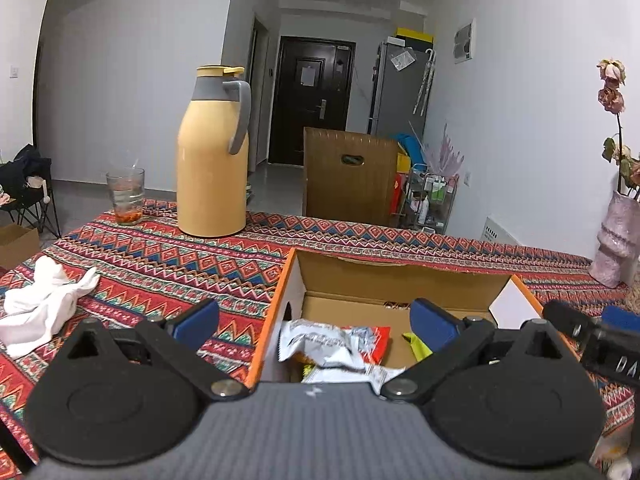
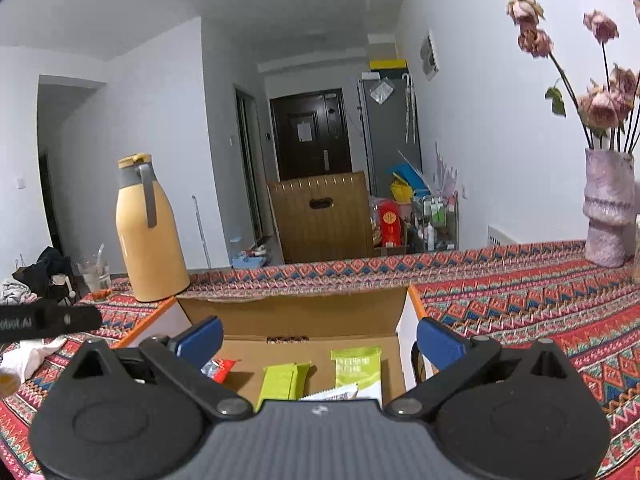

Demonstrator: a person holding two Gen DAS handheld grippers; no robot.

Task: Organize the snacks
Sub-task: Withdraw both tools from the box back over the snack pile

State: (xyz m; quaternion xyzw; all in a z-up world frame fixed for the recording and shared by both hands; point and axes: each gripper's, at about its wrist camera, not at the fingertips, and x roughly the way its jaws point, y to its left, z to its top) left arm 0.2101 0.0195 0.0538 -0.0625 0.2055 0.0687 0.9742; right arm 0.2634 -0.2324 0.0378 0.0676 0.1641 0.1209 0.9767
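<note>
An open cardboard box (image 1: 400, 280) with orange-edged white flaps sits on the patterned tablecloth; it also shows in the right wrist view (image 2: 292, 314). Inside lie a silver snack packet (image 1: 320, 340), a red packet (image 1: 378, 342) and a green one (image 1: 416, 346). The right wrist view shows two green packets (image 2: 356, 366) (image 2: 280, 380) and a red-silver one (image 2: 220, 368) in the box. My left gripper (image 1: 316, 320) is open and empty over the box's left side. My right gripper (image 2: 320, 340) is open and empty over the box.
A yellow thermos jug (image 1: 214, 156) and a glass (image 1: 126, 196) stand at the table's far left. A white cloth (image 1: 40, 304) lies at the left. A pink vase with dried roses (image 2: 608, 216) stands at the right. A brown chair back (image 1: 348, 176) is behind the table.
</note>
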